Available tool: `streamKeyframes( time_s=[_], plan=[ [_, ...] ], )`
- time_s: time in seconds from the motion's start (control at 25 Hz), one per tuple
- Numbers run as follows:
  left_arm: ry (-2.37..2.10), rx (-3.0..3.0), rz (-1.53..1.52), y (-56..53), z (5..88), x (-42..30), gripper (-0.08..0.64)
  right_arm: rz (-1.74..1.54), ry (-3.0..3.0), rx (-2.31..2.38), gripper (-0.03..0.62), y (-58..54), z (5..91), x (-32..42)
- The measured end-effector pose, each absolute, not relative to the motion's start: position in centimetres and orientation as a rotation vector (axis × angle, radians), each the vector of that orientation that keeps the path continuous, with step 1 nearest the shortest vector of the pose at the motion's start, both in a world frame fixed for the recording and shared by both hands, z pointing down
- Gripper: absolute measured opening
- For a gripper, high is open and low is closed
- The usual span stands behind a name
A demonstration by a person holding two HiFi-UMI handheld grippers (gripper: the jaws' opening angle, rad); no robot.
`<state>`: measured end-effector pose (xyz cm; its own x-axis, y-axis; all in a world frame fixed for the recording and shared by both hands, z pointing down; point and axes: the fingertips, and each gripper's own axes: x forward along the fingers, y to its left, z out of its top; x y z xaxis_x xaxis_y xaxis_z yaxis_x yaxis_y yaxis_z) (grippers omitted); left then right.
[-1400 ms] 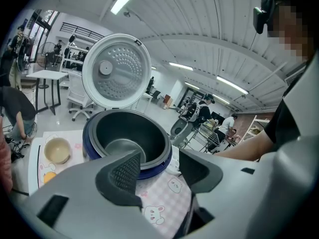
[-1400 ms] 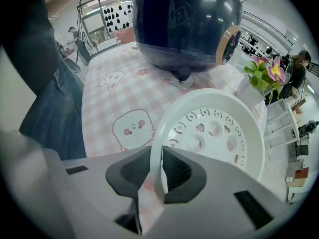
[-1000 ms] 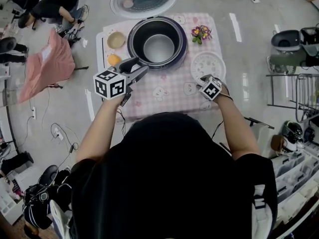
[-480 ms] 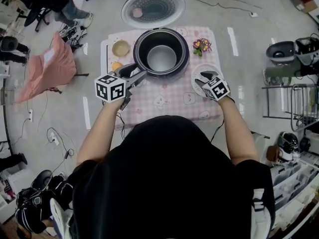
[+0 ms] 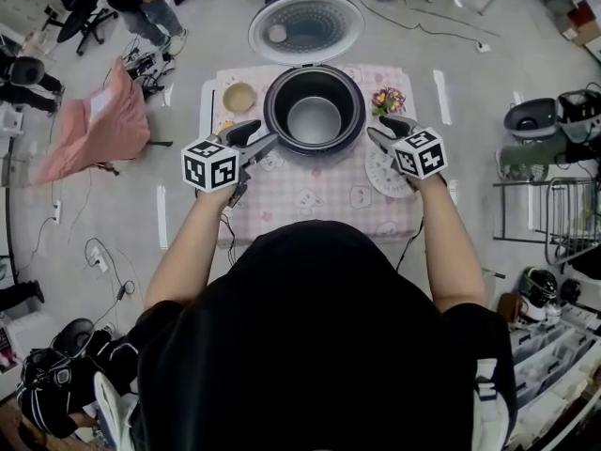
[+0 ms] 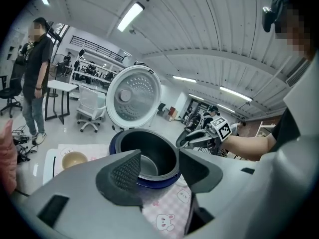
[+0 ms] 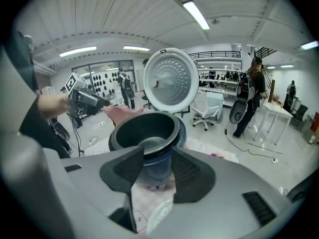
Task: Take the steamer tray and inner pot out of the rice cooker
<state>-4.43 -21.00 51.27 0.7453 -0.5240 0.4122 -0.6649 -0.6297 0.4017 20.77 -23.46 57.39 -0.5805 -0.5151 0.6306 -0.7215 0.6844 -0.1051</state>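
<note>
Since a second ago: right gripper (image 5: 380,130) has risen off white steamer tray (image 5: 380,177) and is now up beside right rim of rice cooker (image 5: 315,148). Left gripper (image 5: 255,139) has barely shifted.
Tray lies flat on pink checked tablecloth (image 5: 310,195), just below and behind right gripper.
Right jaws moderately apart, empty. Left jaws wide, empty.
Inner pot (image 5: 314,118): dark, bare inside, seated in cooker, ahead of and between both grippers. Lid (image 5: 305,24) stands open beyond.
</note>
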Motion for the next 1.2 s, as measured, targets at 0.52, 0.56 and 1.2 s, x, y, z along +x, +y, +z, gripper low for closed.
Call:
streamKeyframes(
  time_s=[0.52, 0.56, 1.2],
  plan=[
    [-0.949, 2.378, 0.381, -22.5, 52.8, -5.5, 0.252, 0.574, -2.388, 0.964, 0.186, -25.7, 56.0, 19.3],
    [-0.95, 2.377, 0.385, -22.7, 53.0, -5.5, 0.252, 0.573, -2.385, 0.958, 0.186, -25.8, 56.2, 19.1],
    [-1.044, 2.326, 0.564, -28.0, 58.6, -5.5, 0.217, 0.663, -2.328, 0.895, 0.189, -29.1, 60.3, 17.0]
  ],
)
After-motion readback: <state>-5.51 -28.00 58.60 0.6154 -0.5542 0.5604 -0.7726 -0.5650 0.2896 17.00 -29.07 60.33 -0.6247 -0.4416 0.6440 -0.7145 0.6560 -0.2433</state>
